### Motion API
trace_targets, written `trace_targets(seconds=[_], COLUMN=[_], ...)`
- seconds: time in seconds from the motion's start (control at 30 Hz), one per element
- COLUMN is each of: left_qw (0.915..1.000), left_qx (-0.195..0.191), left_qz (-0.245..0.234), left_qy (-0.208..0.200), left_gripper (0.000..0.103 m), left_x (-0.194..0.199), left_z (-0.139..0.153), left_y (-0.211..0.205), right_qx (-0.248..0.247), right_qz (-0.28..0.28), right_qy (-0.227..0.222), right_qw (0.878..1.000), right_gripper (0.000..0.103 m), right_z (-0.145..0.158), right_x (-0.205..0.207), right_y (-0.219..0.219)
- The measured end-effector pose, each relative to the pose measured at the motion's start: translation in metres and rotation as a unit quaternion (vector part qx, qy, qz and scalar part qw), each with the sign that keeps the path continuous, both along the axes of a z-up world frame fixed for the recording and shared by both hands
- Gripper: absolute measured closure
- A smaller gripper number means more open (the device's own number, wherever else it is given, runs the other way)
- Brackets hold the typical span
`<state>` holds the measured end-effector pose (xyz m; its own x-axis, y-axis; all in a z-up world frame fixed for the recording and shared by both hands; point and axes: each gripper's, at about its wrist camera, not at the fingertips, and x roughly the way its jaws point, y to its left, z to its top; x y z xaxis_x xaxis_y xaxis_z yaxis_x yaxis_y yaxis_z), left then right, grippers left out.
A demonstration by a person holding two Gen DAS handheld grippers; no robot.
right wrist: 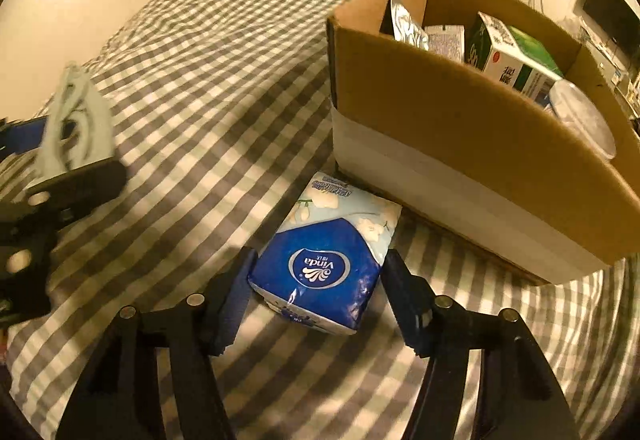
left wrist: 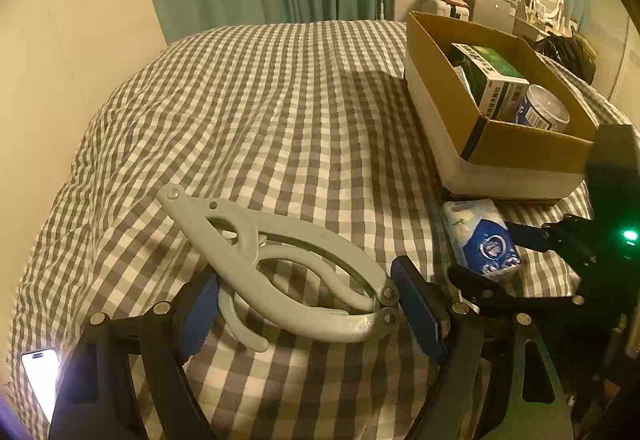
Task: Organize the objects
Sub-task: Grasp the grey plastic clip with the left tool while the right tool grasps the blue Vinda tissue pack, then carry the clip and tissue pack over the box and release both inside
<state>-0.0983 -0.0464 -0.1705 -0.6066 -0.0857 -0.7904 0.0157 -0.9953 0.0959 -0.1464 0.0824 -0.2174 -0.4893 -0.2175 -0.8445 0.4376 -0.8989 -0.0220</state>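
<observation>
I have two pickups going at once, both bound for the cardboard box (right wrist: pixel 460 143). My right gripper (right wrist: pixel 316 292) sits low over the checked bedspread (left wrist: pixel 260 111) with its fingers spread either side of the blue tissue pack (right wrist: pixel 324 260), which lies just in front of the box's near wall. The fingers flank the pack's near end only, and I cannot tell if either pad is touching it yet. To do this well I'd push a little further forward, so the pads meet the pack nearer its middle, then squeeze gently, since the soft wrap will give.

My left gripper (left wrist: pixel 308 312) is farther from the box, off to its left, jaws apart around the pale grey plastic clamp tool (left wrist: pixel 280 264). The tool spans the gap between the blue pads at a slant. I'd close on the hinged end near the right pad, where the two arms meet. Both grippers point forward, angled down at the bed.
</observation>
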Motion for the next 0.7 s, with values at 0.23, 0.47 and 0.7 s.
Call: trace_targets(seconds=[0.23, 0.47, 0.7], left_qw=[0.9999, 0.9987, 0.9973], left_qx=[-0.001, 0.039, 0.036], left_qz=[-0.015, -0.034, -0.058], left_qy=[-0.002, -0.003, 0.027], left_gripper=[0.02, 0.02, 0.02], left_x=[0.01, 0.026, 0.028], left_z=[0.002, 0.017, 0.057], left_y=[0.016, 0.03, 0.051], right_qx=[-0.012, -0.044, -0.08], right_qz=[0.016, -0.01, -0.026], right_qy=[0.025, 0.032, 0.1], right_qw=[0.999, 0.998, 0.991], right_gripper=[0.041, 0.041, 0.041], right_z=[0.031, 0.067, 0.134], right_x=[0.026, 0.056, 0.062], right_y=[0.01, 0.069, 0.106])
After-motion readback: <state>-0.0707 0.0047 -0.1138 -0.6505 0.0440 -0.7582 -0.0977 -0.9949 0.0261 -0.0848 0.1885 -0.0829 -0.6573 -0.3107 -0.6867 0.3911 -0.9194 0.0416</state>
